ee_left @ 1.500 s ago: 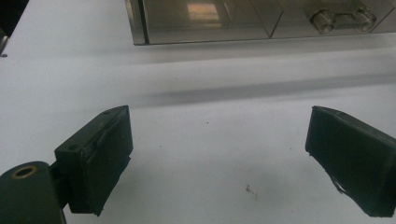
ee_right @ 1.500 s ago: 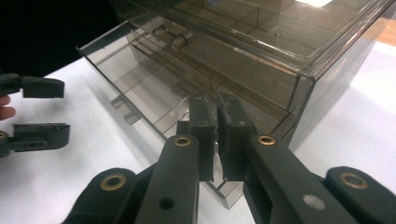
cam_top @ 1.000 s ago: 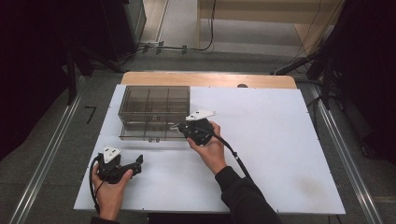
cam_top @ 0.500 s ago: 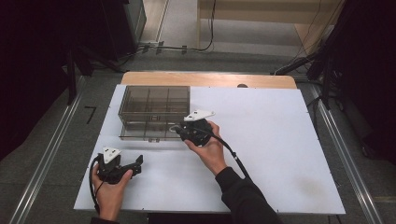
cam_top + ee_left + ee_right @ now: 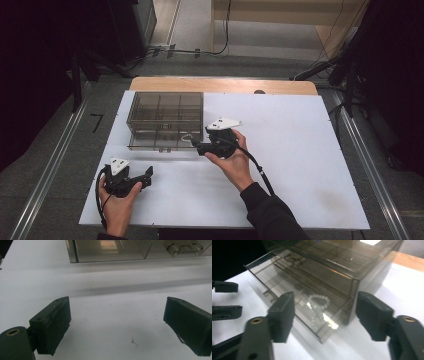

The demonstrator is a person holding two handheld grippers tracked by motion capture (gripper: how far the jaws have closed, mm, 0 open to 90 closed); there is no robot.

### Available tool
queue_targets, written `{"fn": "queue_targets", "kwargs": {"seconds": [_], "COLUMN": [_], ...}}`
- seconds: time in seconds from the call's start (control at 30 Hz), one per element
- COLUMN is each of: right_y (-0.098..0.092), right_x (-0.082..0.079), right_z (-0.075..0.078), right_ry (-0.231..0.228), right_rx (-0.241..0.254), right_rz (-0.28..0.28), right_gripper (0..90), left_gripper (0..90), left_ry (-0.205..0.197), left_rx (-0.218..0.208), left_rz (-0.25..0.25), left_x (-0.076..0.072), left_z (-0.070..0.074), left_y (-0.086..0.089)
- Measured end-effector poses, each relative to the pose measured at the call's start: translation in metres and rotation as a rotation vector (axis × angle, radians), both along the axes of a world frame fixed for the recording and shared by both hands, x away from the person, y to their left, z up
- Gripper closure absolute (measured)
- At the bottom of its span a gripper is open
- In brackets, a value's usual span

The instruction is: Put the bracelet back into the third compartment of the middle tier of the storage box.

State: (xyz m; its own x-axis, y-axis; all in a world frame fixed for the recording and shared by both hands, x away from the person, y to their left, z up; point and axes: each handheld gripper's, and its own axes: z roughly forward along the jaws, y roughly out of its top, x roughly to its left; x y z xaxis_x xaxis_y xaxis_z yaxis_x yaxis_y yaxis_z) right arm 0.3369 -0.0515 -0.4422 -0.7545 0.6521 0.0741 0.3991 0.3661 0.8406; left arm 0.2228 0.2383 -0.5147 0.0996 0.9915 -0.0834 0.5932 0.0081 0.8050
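- High view: your right gripper point(image 5: 196, 146) sits at the near right corner of the smoky clear drawer box point(image 5: 165, 120); its jaws have just been opening and stand apart, gripping nothing.
- Right gripper view: a white bead bracelet point(image 5: 318, 307) lies in the bottom drawer point(image 5: 294, 302), which is pulled slightly out; the tinted plastic blurs it.
- Left gripper view: your left gripper point(image 5: 117, 322) has its jaws wide apart over bare table; the box is cut off at the top edge.
- Surface: white tabletop point(image 5: 300, 150) with a wooden strip point(image 5: 225, 85) behind.
- Room: grey floor, cables, dark surroundings hard to make out.
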Motion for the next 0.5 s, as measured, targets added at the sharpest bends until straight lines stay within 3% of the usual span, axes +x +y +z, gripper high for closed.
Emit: {"fn": "queue_targets", "kwargs": {"seconds": [0.2,0.33,0.5], "right_y": [-0.011,-0.025,-0.038], "right_x": [-0.005,-0.012,-0.019], "right_z": [-0.001,-0.004,-0.004], "right_ry": [-0.007,-0.015,-0.027], "right_rx": [-0.002,-0.035,-0.05], "right_rz": [-0.017,-0.047,-0.069], "right_gripper": [18.5,11.7,10.3], "left_gripper": [7.4,7.4,7.4], "left_ry": [0.001,0.002,0.0], "left_rx": [0.002,0.003,0.006], "left_rz": [-0.001,0.0,0.005], "left_x": [0.0,0.0,-0.001], "left_z": [0.0,0.0,0.0], "left_y": [0.0,0.0,0.0]}}
